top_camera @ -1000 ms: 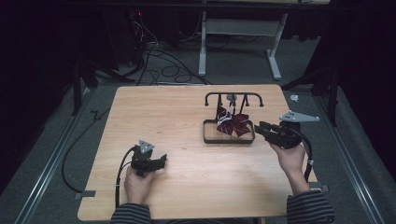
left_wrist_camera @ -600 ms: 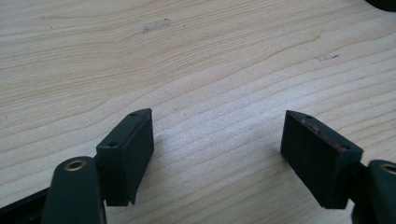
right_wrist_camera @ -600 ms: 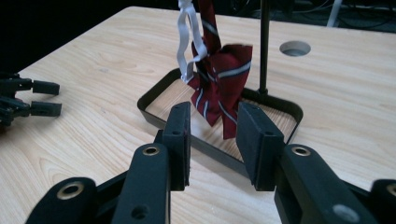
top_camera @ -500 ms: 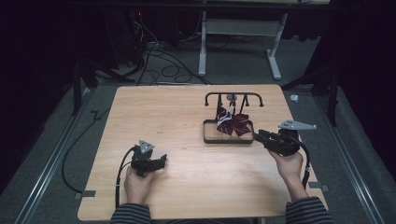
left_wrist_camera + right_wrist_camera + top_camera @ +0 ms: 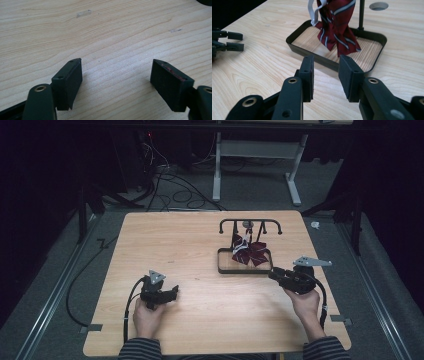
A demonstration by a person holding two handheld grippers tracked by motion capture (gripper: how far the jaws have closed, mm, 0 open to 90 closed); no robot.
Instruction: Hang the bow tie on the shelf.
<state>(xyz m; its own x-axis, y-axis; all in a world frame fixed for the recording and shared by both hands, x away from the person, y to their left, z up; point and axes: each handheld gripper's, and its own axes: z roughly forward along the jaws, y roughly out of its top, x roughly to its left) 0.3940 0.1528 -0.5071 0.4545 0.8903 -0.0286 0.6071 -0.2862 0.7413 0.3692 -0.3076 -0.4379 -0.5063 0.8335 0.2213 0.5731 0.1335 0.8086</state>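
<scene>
A dark red striped cloth hangs from a black rack over a black tray at the table's right middle. In the right gripper view the cloth carries a white strap and drapes into the tray. My right gripper sits just in front of the tray's near right corner, and its jaws are open with nothing between them. My left gripper rests low at the near left of the table, its jaws wide open over bare wood.
The wooden table has a round hole beyond the tray. Cables and a white desk frame lie on the floor behind it. My left gripper also appears far off at the left in the right gripper view.
My right gripper has drawn back from beside the tray toward the table's near edge. The left gripper has stayed put.
</scene>
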